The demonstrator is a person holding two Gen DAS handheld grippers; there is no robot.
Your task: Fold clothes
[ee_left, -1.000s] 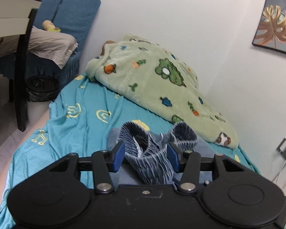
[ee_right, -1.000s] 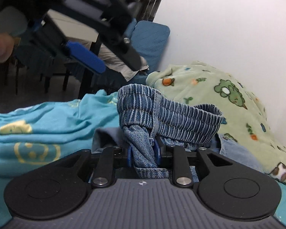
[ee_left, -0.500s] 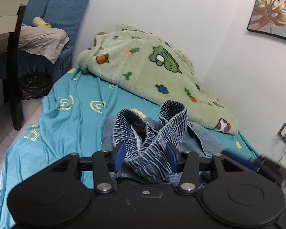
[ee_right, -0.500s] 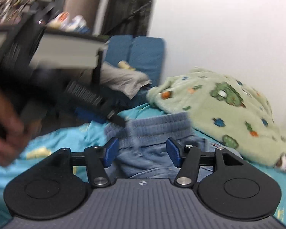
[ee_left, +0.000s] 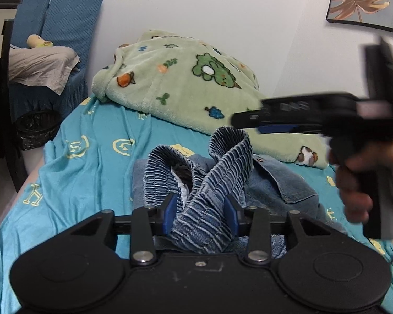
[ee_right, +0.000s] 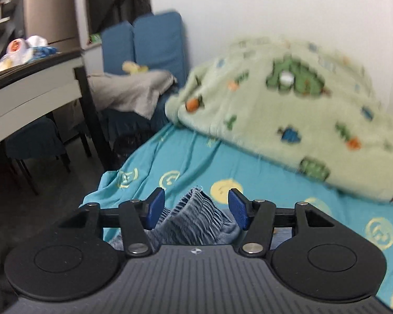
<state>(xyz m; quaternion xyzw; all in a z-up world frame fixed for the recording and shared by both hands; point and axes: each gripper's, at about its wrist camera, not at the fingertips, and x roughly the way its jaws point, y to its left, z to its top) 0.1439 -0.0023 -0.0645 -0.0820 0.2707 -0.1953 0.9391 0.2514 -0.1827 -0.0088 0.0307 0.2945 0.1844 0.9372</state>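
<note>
Denim garment (ee_left: pixel 217 183) with a ribbed elastic waistband, bunched on the turquoise bed sheet (ee_left: pixel 91 157) at lower centre of the left wrist view; the waistband rises in two loops and a flat denim panel spreads to the right. Left tool (ee_left: pixel 201 213): jaws partly apart and closing, a twisted length of waistband between the blue pads, which press its sides. Right tool (ee_right: pixel 195 209): jaws set wider, closing slightly; a striped fold of the garment lies between and below the pads without touching them. In the left view the right tool appears blurred at right, carried by a hand (ee_left: pixel 359 180). Green printed blanket (ee_left: pixel 196 86), upper centre.
</note>
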